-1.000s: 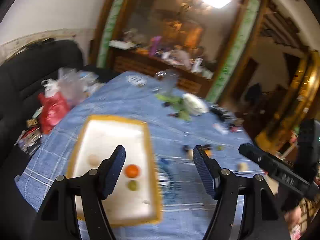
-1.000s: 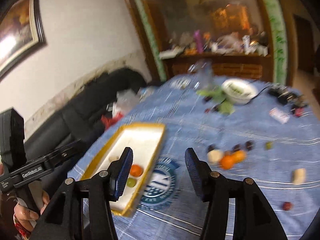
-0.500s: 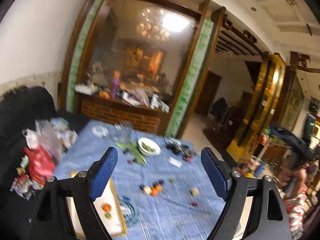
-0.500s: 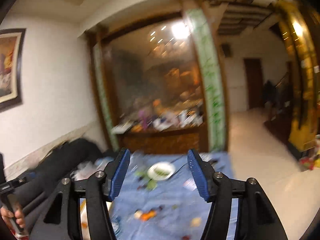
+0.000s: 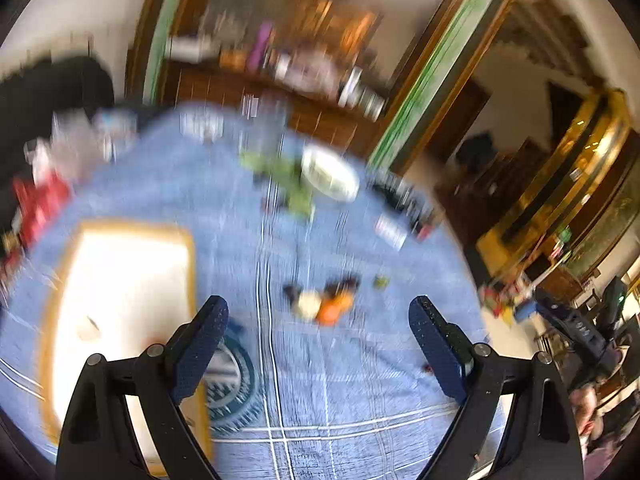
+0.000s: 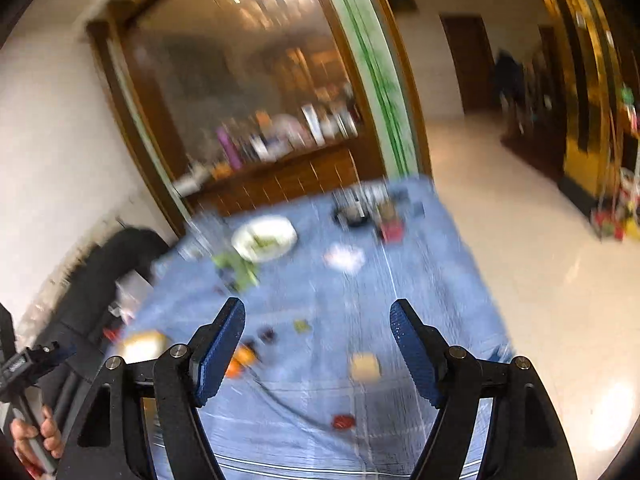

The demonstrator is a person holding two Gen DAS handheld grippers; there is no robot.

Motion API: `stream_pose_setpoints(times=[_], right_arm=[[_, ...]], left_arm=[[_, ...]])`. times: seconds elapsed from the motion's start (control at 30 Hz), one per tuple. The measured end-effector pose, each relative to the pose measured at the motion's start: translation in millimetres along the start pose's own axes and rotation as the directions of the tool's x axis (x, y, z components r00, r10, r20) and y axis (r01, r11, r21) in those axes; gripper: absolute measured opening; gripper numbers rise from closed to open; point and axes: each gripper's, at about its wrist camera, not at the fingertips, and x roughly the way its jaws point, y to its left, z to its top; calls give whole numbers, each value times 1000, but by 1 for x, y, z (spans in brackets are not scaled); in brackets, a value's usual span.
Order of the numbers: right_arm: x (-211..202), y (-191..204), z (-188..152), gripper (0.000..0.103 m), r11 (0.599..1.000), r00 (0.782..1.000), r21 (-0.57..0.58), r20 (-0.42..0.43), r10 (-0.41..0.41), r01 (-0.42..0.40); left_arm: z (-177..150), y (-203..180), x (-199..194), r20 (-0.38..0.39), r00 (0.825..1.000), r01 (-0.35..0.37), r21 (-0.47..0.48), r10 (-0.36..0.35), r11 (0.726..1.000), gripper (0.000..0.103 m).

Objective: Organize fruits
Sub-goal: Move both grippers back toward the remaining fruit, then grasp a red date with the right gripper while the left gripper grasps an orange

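Both grippers, left [image 5: 318,314] and right [image 6: 318,322], hang empty above the cloth [image 5: 240,208], jaws just spread wide; loose fruit [image 5: 320,306] lies ahead, tray [image 5: 188,240] beside; next, I judge: descend, straddle one piece.

Worktop [image 5: 168,184] covered in matt blue woven cloth; tray [image 5: 120,264] on it smooth white, yellow rim. Fingers [image 6: 218,344] textured blue pads, black matt plastic. Floor [image 6: 532,264] beyond glossy.
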Motion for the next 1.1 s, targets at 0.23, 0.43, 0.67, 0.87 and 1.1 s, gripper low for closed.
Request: stream_pose_setpoints(times=[0.23, 0.43, 0.67, 0.87, 1.1], right_arm=[[104, -43, -68, 76, 994, 984, 44, -151, -90, 97], [133, -62, -82, 74, 995, 979, 65, -191, -68, 82], [124, -49, -115, 45, 996, 957, 62, -280, 77, -62], [138, -33, -133, 40, 996, 937, -67, -348, 36, -63], [135, -15, -145, 28, 975, 937, -204, -348, 12, -88]], left_arm=[[-26, 1, 101, -147, 988, -38, 10, 39, 999, 69], [-39, -4, 122, -171, 985, -38, 11, 39, 999, 62], [-40, -19, 131, -118, 990, -74, 23, 76, 997, 62], [-39, -12, 152, -133, 985, -115, -59, 106, 992, 62], [-35, -9, 174, -125, 980, -170, -92, 158, 981, 62]])
